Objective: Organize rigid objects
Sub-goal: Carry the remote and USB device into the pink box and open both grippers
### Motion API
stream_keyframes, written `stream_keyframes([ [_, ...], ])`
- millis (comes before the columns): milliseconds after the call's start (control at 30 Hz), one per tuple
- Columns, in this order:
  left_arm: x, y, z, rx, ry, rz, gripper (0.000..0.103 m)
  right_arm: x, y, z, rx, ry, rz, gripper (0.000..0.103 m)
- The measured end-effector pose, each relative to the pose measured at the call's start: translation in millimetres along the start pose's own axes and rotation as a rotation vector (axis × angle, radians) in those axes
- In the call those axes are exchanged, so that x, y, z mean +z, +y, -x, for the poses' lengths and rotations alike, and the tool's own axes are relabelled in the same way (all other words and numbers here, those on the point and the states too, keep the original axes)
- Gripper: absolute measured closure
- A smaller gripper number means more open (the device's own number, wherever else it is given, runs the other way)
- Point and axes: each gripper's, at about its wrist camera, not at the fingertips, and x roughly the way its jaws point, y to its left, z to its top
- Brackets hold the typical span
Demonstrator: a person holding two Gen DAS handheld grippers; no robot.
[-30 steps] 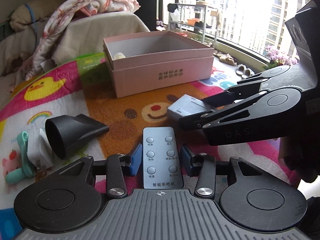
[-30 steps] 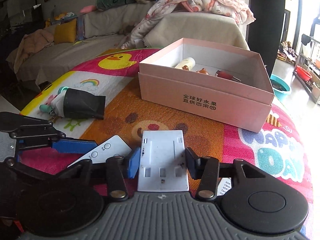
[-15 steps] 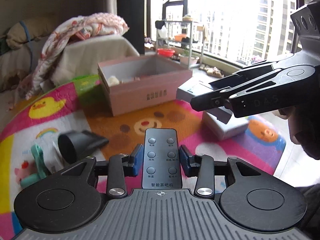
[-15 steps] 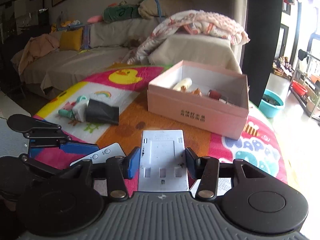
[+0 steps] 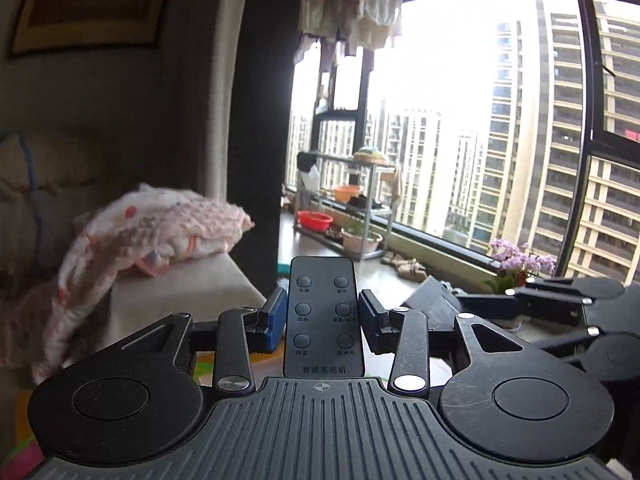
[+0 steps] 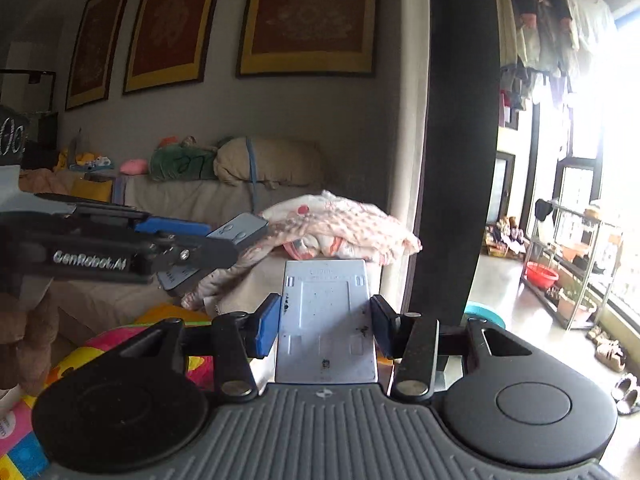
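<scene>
My left gripper [image 5: 323,316] is shut on a grey remote control [image 5: 323,304] with six round buttons, held high and level. My right gripper [image 6: 325,322] is shut on a flat white rectangular plastic block [image 6: 326,320]. In the left wrist view the right gripper [image 5: 520,304] shows at the right with the block [image 5: 428,300] in it. In the right wrist view the left gripper [image 6: 180,240] shows at the left with the remote [image 6: 236,232]. The pink box and the play mat's loose objects are out of view.
A sofa arm with a crumpled pink floral blanket [image 5: 152,232] lies ahead; it also shows in the right wrist view [image 6: 340,228]. A dark pillar [image 6: 452,140] stands by the window. A metal shelf rack [image 5: 356,200] and flowers [image 5: 516,256] stand by the window. The colourful mat edge [image 6: 120,344] shows below.
Both grippers have risen and tilted up with their objects still held. The pink box, the black nozzle and most of the mat have dropped out of view.
</scene>
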Motion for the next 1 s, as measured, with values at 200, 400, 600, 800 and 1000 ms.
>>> stream_keyframes([
  [200, -34.9, 26.4, -108.5, -0.004, 0.173, 0.064, 0.06, -52.0, -17.0, -78.7, 0.003, 0.193, -0.07, 0.056],
  [400, -68.8, 51.8, -176.8, -0.009, 0.306, 0.145, 0.059, -93.0, -17.9, -137.2, 0.019, 0.318, -0.107, 0.056],
  [600, -93.2, 70.1, -187.2, 0.021, 0.294, 0.198, 0.06, -112.1, -7.7, -138.2, 0.074, 0.336, -0.082, 0.035],
  [800, -81.6, 64.1, -98.4, 0.021, 0.162, 0.111, 0.06, -136.1, 3.6, -58.4, 0.001, 0.193, 0.031, 0.021],
  [1000, -116.0, 90.4, 25.8, 0.108, 0.112, 0.227, 0.06, -164.5, -12.8, -15.7, -0.03, 0.218, -0.054, 0.02],
])
